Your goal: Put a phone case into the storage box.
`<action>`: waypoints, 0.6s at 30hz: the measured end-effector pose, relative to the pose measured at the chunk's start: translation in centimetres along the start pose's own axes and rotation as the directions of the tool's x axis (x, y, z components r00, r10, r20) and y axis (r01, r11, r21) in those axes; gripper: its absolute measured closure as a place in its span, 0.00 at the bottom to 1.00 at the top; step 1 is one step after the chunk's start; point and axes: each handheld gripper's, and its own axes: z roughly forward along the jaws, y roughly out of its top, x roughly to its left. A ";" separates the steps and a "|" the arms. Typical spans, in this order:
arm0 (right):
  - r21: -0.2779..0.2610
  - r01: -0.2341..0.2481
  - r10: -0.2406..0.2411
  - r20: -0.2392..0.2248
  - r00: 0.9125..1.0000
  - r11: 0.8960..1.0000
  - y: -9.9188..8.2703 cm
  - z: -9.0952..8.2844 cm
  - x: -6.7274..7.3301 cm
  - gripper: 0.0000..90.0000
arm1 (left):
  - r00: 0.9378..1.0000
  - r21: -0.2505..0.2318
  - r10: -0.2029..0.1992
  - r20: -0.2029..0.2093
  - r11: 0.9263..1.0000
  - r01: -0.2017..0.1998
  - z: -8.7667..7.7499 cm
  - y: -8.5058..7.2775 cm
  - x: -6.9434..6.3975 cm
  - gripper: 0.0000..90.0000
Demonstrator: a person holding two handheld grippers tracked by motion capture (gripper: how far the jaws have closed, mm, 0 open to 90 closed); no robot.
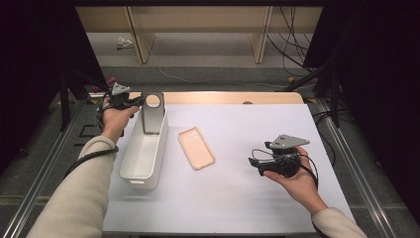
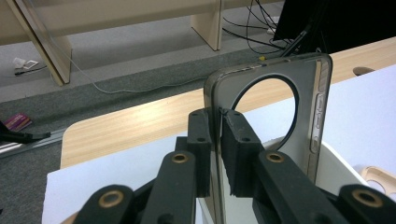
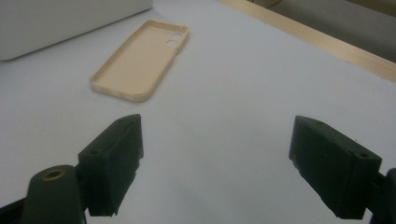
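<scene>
A smoky see-through phone case with a round cut-out stands upright over the far end of a white bin. My left gripper is shut on its side edge; in the left gripper view the pads pinch the case just left of the ring. A beige phone case lies open side up on the white mat, right of the bin. My right gripper hovers at the right of the mat, open with nothing in it. In the right gripper view it points toward the beige case.
The bin's inside looks bare, and its rim shows below the held case. The white mat covers most of the wooden table. Beyond the far edge are grey floor, cables and wooden shelf legs. Dark stands flank both sides.
</scene>
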 end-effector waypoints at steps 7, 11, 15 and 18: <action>0.000 0.002 -0.002 -0.001 1.000 1.000 0.0 0.0 0.0 0.21 | 1.000 0.004 0.015 -0.010 1.000 -0.015 0.0 0.0 0.0 0.87; 0.000 0.001 -0.001 -0.001 1.000 1.000 0.0 0.0 0.0 0.21 | 1.000 0.008 0.015 -0.025 1.000 -0.014 0.0 0.0 0.0 0.78; 0.000 0.002 -0.002 -0.001 1.000 1.000 0.0 0.0 0.0 0.21 | 0.999 0.017 0.023 -0.039 1.000 -0.022 -0.3 0.0 0.0 0.67; 0.000 0.004 -0.004 -0.001 1.000 1.000 0.0 0.0 0.0 0.21 | 0.999 0.028 0.014 -0.033 1.000 -0.013 -0.6 0.0 -0.1 0.56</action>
